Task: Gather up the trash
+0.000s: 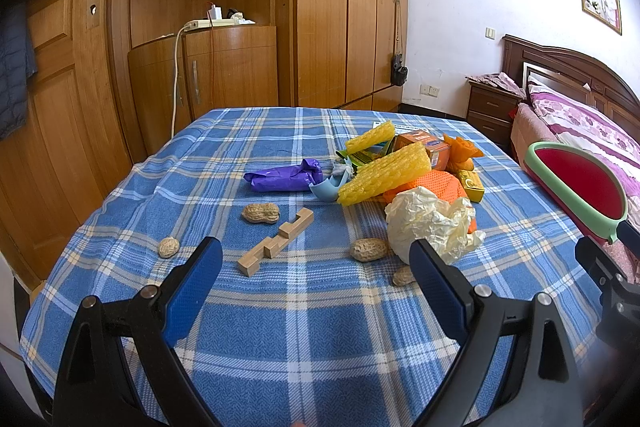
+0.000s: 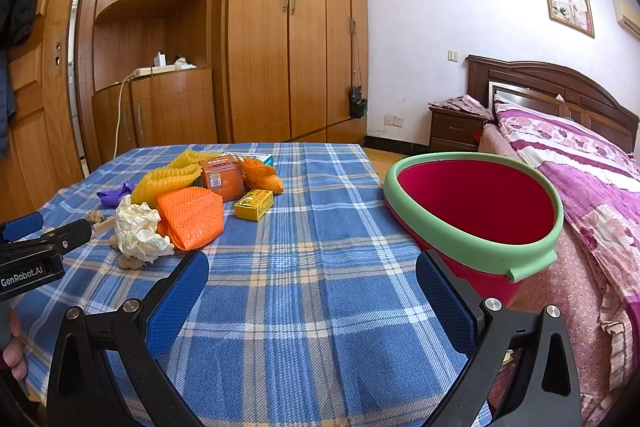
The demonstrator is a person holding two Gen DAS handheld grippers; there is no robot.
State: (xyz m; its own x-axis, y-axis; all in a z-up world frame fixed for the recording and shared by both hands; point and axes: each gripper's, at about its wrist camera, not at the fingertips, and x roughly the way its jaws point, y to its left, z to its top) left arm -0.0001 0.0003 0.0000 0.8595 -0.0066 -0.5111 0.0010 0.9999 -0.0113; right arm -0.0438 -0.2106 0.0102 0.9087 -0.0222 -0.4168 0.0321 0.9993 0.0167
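Note:
Trash lies on a blue plaid tablecloth (image 1: 280, 327): a crumpled white paper ball (image 1: 432, 223), yellow foam netting (image 1: 384, 175), orange mesh (image 2: 192, 217), a purple wrapper (image 1: 286, 177), an orange box (image 2: 222, 177), a small yellow box (image 2: 254, 205), several peanut shells (image 1: 260, 213) and a wooden puzzle piece (image 1: 276, 241). My left gripper (image 1: 316, 263) is open and empty, just short of the peanuts and paper ball. My right gripper (image 2: 312, 277) is open and empty over bare cloth. A red bucket with a green rim (image 2: 476, 215) stands at the table's right edge.
A bed with pink floral bedding (image 2: 580, 163) lies right of the table, with a nightstand (image 2: 456, 129) behind. Wooden wardrobes (image 1: 344, 7) and shelves line the far wall. The right gripper's body shows at the right edge of the left wrist view (image 1: 612, 279).

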